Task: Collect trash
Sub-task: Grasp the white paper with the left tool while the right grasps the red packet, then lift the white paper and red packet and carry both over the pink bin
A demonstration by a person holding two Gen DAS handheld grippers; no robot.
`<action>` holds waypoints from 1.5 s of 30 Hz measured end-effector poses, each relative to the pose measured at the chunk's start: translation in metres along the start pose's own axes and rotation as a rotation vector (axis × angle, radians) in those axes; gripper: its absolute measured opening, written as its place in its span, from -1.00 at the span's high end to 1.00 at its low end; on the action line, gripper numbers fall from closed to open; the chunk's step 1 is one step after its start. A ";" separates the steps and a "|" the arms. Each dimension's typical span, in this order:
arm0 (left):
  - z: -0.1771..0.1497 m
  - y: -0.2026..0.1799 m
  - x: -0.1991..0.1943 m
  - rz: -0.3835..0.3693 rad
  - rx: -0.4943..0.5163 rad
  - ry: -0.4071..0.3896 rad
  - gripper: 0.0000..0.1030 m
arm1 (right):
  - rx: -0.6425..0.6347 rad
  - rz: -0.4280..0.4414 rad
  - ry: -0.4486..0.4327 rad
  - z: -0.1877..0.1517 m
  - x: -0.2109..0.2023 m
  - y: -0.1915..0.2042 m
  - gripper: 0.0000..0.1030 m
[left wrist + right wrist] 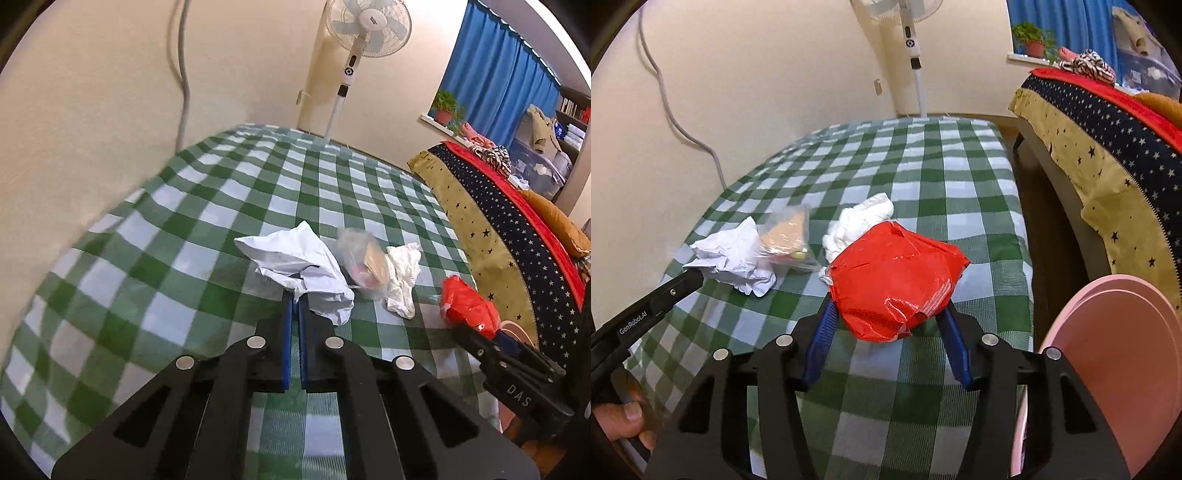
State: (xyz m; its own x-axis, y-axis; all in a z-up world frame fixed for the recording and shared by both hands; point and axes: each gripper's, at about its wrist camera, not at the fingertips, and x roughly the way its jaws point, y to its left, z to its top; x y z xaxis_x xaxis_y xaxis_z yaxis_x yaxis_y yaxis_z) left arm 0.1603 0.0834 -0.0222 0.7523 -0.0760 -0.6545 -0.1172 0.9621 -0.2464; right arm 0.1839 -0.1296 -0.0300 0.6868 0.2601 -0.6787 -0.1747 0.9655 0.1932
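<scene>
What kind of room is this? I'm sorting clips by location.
Most likely a bedroom at home: a bed with star-patterned bedding, a standing fan against the wall, and a blue curtain by a windowsill with a potted plant.

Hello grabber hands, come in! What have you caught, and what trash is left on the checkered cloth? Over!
Left gripper shut on crumpled paper. Right gripper clamps red bag. Clear bag, white tissue remain. Nothing blocking.
</scene>
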 end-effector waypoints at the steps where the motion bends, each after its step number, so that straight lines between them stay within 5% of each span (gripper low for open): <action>1: 0.000 0.000 -0.005 0.002 0.004 -0.006 0.94 | -0.003 0.000 -0.009 -0.001 -0.005 0.002 -0.05; 25: -0.009 -0.014 -0.098 -0.047 0.078 -0.104 0.94 | -0.021 -0.035 -0.143 -0.010 -0.115 0.002 -0.05; 45: -0.020 -0.046 -0.121 -0.153 0.115 -0.137 0.94 | 0.024 -0.116 -0.202 -0.017 -0.195 -0.038 -0.05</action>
State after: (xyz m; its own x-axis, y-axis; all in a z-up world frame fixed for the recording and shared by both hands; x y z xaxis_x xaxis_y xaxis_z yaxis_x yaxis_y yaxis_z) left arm 0.0624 0.0428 0.0542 0.8375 -0.1941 -0.5108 0.0732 0.9662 -0.2472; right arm 0.0446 -0.2174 0.0834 0.8288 0.1369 -0.5425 -0.0710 0.9875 0.1406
